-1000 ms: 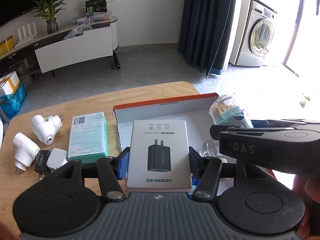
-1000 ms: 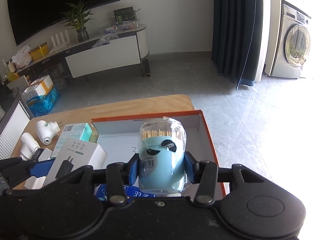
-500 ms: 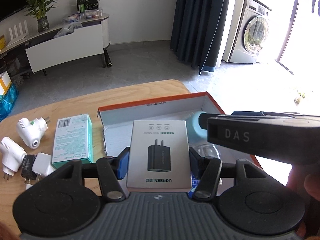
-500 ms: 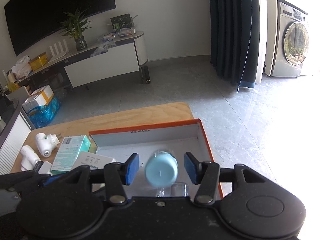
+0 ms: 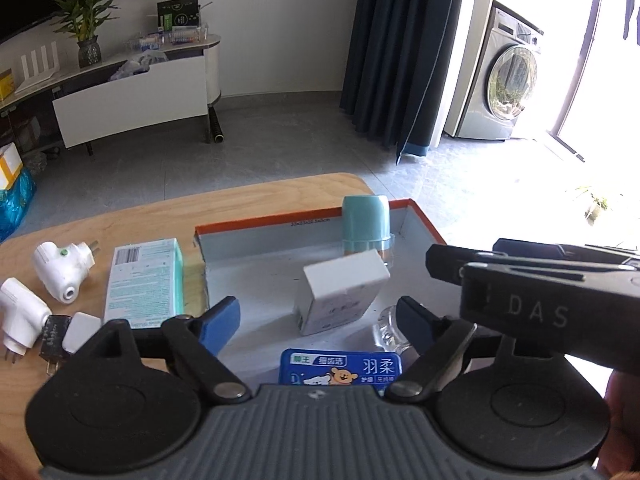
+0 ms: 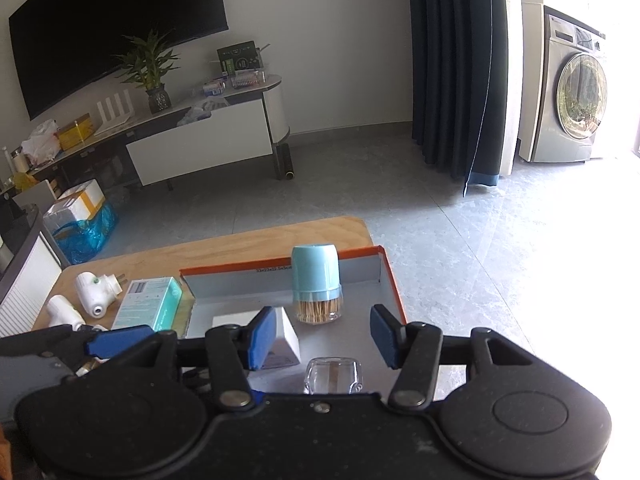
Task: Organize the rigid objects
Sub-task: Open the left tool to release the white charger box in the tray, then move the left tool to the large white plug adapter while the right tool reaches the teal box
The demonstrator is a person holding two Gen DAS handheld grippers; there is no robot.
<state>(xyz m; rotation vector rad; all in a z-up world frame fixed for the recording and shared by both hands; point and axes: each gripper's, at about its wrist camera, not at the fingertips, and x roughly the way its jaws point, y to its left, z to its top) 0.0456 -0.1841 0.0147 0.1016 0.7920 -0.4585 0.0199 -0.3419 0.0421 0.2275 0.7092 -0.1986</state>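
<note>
Rigid objects are split between an orange-rimmed box (image 5: 420,216) and the bare wood of the table (image 5: 120,220). The box sits toward the table's right edge, its far wall close to the far edge. Inside it, a blue toothpick jar (image 6: 316,284) stands upside down against the far wall, its clear part with the toothpicks at the bottom. Just in front of the jar a white charger box (image 5: 340,292) lies tilted on the box floor, and a clear plastic cap (image 6: 334,374) rests nearer the box's near side. A blue floss packet (image 5: 342,368) with a cartoon bear lies at the near side of the box, partly hidden by the left gripper's body.

Outside the box, just beside its left wall, a teal carton (image 5: 142,284) lies flat. Further toward the table's left edge are two white plug adapters (image 5: 62,270), with a small white charger (image 5: 80,332) and a dark plug beside the nearer one.

Both grippers hover over the near side of the box, pointing down into it. The left gripper (image 5: 316,316) has its fingers wide and opening, with the charger box lying beyond them, untouched. The right gripper (image 6: 324,336) has its fingers parted and opening; the jar stands beyond them and the cap below, neither gripped.
</note>
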